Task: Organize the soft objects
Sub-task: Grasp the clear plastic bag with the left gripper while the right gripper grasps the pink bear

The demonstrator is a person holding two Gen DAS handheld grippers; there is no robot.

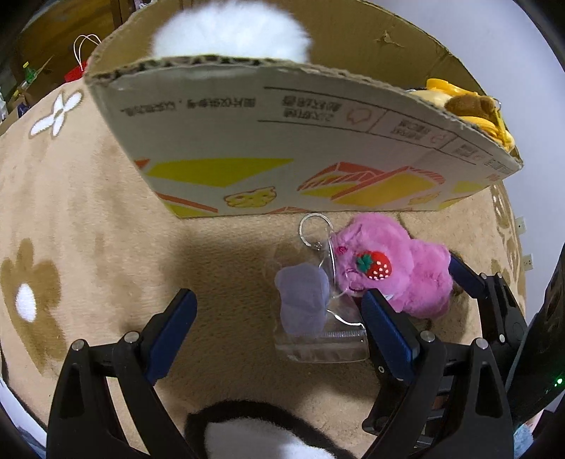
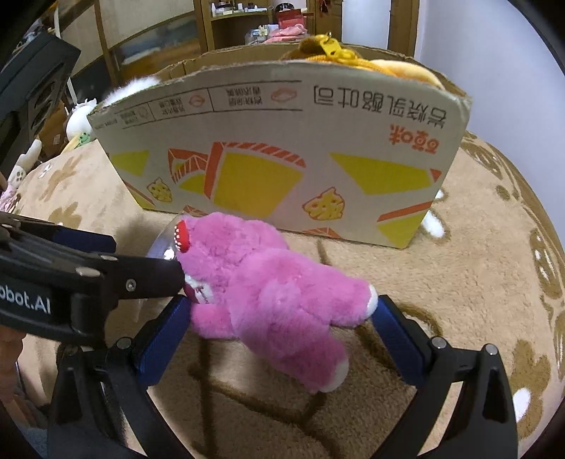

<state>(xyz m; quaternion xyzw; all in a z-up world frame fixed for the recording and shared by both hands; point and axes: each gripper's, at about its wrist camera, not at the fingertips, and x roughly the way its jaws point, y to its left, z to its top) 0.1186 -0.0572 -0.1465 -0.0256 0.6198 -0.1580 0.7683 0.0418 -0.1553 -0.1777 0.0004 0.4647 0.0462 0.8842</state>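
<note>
A pink plush bear [image 2: 268,296] with a strawberry on it lies on the beige flowered blanket [image 2: 476,282], just in front of a printed cardboard box [image 2: 282,141]. My right gripper [image 2: 282,300] is open, and its blue pads sit at the bear's head and foot. My left gripper [image 1: 279,294] is also open, straddling a clear pouch [image 1: 317,342] that holds a pale purple soft toy [image 1: 302,303]. The left gripper's right finger rests against the bear [image 1: 388,268]. The left gripper [image 2: 148,259] comes in from the left in the right wrist view.
The box [image 1: 247,141] holds a white plush [image 1: 229,31] and a brown and yellow plush [image 1: 466,106]. A black and white furry toy [image 1: 254,434] lies under the left gripper. Shelves [image 2: 247,21] and more toys [image 2: 79,120] stand behind the box.
</note>
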